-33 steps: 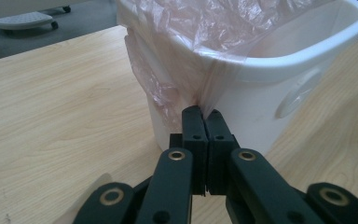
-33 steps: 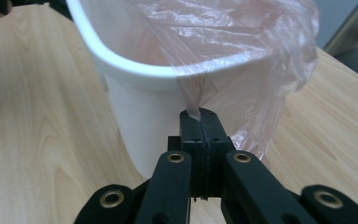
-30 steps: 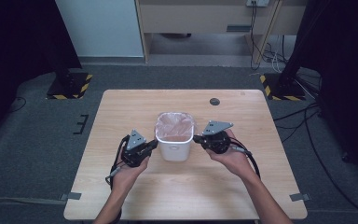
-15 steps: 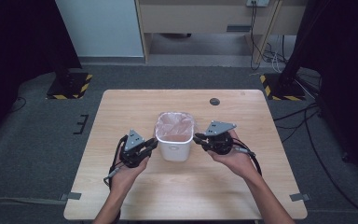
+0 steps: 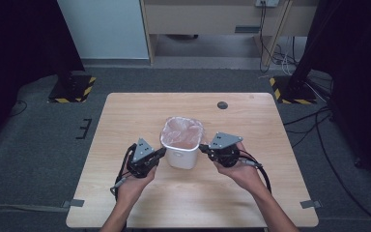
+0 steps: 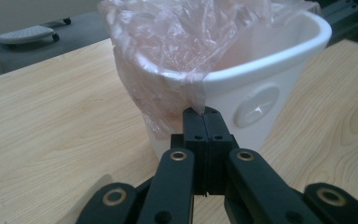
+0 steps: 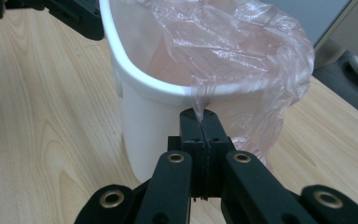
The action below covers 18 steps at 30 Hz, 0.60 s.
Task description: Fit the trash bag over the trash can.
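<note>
A white bin (image 5: 182,153) is seen standing upright near the middle of the wooden surface (image 5: 125,116), slightly closer to the near edge than to the far one. A thin pinkish plastic bag (image 5: 183,130) is draped inside it, with its crumpled film spilling over the rim.

The left hand-held gripper (image 6: 201,114) is held just beside the bin's left wall, below the rim. Its jaws are pressed together, and a hanging flap of the bag's edge is pinched between their tips. In the left gripper view, a round embossed mark (image 6: 256,105) is visible on the bin's wall beside the jaws.

The right hand-held gripper (image 7: 201,116) is held at the opposite side of the bin, just under the rim. Its jaws are likewise clamped together, and a narrow strip of the bag's film is caught between their tips, drawn down from the rim.

In the high view, the left hand-held gripper (image 5: 160,153) and the right hand-held gripper (image 5: 204,148) are seen flanking the bin, each carried in a hand reaching in from the near edge. A small dark disc (image 5: 222,105) lies near the far edge, well apart from the bin.
</note>
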Tool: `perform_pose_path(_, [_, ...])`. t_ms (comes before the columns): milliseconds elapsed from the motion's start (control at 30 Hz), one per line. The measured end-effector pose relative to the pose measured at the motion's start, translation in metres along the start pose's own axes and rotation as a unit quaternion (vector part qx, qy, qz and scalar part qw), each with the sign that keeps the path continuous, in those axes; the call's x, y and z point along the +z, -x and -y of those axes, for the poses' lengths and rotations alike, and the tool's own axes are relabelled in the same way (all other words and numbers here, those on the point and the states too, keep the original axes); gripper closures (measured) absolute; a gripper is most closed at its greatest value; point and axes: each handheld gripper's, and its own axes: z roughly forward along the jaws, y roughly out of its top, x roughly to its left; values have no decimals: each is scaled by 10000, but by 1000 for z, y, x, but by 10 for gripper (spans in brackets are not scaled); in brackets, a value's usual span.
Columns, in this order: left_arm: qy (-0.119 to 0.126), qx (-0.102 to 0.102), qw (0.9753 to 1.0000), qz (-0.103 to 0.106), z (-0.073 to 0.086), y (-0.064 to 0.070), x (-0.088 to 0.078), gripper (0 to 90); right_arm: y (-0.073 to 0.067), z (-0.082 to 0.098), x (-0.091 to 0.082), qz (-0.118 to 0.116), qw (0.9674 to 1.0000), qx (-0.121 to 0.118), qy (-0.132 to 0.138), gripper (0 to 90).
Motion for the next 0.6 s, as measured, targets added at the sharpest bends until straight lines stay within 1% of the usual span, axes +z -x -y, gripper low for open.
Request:
perform_pose_path(67, [-96, 65, 9999, -7, 2, 0, 3, 900, -3, 2, 2, -30, 9999, -114, -84, 900])
perform_pose_path(100, [-130, 58, 9999, -17, 3, -1, 4, 900, -6, 3, 4, -63, 9996, -226, -184, 900])
perform_pose_path(167, [-183, 31, 9998, -49, 6, -4, 5, 900, -10, 7, 7, -130, 9988, -350, -316, 900])
perform_pose_path(200, [-210, 2, 9998, -62, 7, -5, 5, 900, -11, 8, 8, -154, 9985, -373, -360, 900])
perform_pose_path(233, [-209, -21, 9998, -53, 8, -7, 4, 900, -12, 10, 9, -188, 9984, -373, -389, 900])
perform_pose_path(300, [-269, 24, 9996, -76, 10, -8, 4, 900, -12, 12, 10, -229, 9982, -359, -427, 900])
perform_pose_path(367, [-342, 44, 9994, -61, 12, -9, 5, 900, -11, 13, 10, -212, 9980, -386, -458, 900])
perform_pose_path(467, [-537, 68, 9985, -63, 18, -11, 8, 900, -8, 13, 8, -143, 9980, -383, -485, 900])
perform_pose_path(533, [-606, 58, 9981, -87, 21, -12, 9, 900, -5, 14, 7, -71, 9980, -336, -538, 900])
perform_pose_path(600, [-585, 9, 9982, -104, 22, -15, 7, 900, -2, 15, 6, -14, 9977, -330, -592, 900])
